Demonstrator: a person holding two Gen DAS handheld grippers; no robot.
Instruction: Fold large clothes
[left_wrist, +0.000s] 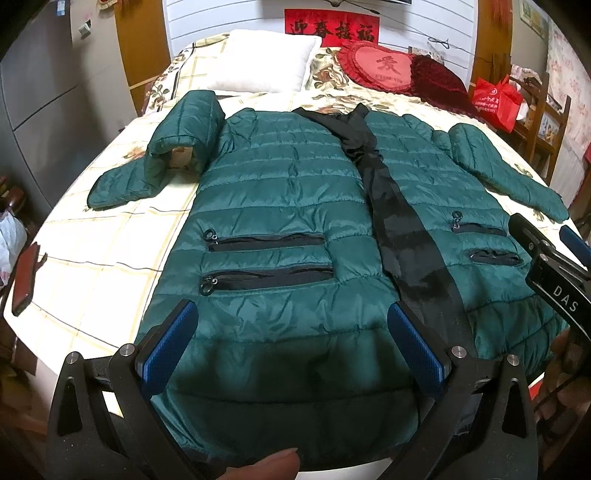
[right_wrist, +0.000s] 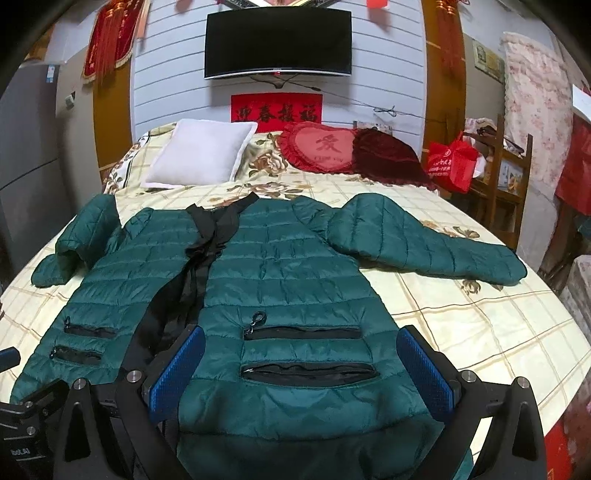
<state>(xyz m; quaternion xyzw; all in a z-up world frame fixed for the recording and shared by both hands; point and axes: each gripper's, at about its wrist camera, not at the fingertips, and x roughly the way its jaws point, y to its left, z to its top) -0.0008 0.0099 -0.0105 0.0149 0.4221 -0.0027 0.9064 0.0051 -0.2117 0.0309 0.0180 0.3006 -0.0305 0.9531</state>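
Note:
A dark green quilted puffer jacket lies face up and spread flat on the bed, hem nearest me, black lining showing down the open front. It also shows in the right wrist view. Its left sleeve is bent back on itself; its right sleeve lies stretched out. My left gripper is open, fingers apart above the hem of the jacket's left half. My right gripper is open, fingers apart above the right half's pockets. The right gripper's body shows at the edge of the left wrist view.
The bed has a cream checked floral cover. A white pillow, a red heart cushion and a dark red cushion lie at its head. A red bag sits on a wooden rack to the right. A phone lies at the bed's left edge.

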